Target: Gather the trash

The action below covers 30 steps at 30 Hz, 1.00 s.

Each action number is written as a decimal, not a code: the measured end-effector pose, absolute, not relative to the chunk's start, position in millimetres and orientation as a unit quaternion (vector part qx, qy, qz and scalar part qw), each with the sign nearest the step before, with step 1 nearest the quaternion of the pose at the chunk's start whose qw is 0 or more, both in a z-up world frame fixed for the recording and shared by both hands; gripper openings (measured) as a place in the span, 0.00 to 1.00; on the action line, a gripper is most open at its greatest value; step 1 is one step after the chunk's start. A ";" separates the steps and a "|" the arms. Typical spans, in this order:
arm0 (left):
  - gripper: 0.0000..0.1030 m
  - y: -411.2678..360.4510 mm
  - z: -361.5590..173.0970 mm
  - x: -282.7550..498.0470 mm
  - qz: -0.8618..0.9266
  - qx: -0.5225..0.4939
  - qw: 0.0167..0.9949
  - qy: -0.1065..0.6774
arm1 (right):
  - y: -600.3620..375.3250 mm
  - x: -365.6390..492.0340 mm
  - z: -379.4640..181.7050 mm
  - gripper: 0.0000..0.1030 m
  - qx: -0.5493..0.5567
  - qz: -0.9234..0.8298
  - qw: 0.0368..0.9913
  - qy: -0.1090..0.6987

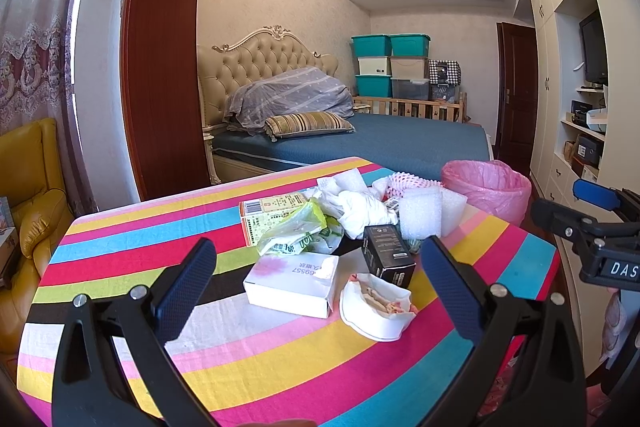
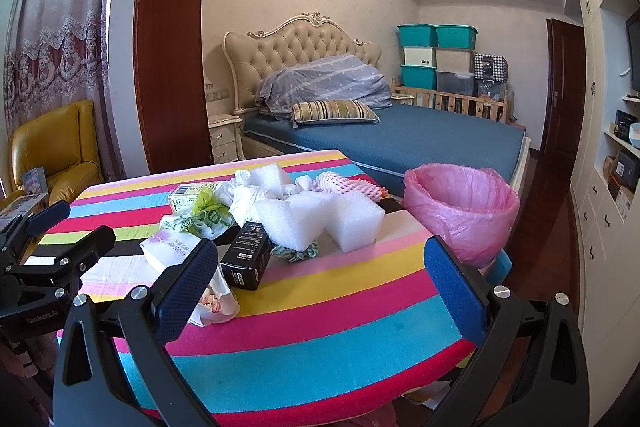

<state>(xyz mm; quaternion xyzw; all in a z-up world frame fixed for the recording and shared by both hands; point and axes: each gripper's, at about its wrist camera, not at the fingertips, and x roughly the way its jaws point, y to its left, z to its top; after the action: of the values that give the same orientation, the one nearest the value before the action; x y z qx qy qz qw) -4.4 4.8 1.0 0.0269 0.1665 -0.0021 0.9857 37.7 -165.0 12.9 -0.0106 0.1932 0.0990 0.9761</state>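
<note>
A table (image 1: pixel 120 247) with a bright striped cloth stands at the foot of a bed (image 1: pixel 400 143); the trash lies in a loose heap toward its far side. Nearest is a white carton (image 1: pixel 292 283) lying flat, with an opened paper wrapper (image 1: pixel 376 307) just beside it; a black box (image 1: pixel 388 255) stands right behind the wrapper, leaning a little. Farther back a green-printed plastic bag (image 1: pixel 296 227) rests against a yellow carton (image 1: pixel 268 211); crumpled white tissue (image 1: pixel 360 211) and white foam blocks (image 2: pixel 332 219) pile up behind, and a pink foam net (image 2: pixel 348 187) lies at the far edge. A bin (image 2: pixel 460 211) lined with a pink bag stands just past the table's right corner, its mouth empty as far as I can see.

The left gripper (image 1: pixel 318 279) hovers over the near side of the table, fingers spread wide and holding nothing; the right gripper (image 2: pixel 320 287) hangs alongside it, likewise spread and empty, nearer the bin.
</note>
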 end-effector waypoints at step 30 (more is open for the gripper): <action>0.96 1.9 -1.2 -3.4 -0.003 0.024 0.985 0.169 | -164.8 37.5 12.7 0.94 -0.011 0.100 0.976 0.195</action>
<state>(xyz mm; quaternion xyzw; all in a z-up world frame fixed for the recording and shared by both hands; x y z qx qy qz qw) -3.4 1.9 -1.2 0.0244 0.1688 -0.0026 0.9853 37.5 -164.8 12.7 -0.0108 0.1945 0.1003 0.9757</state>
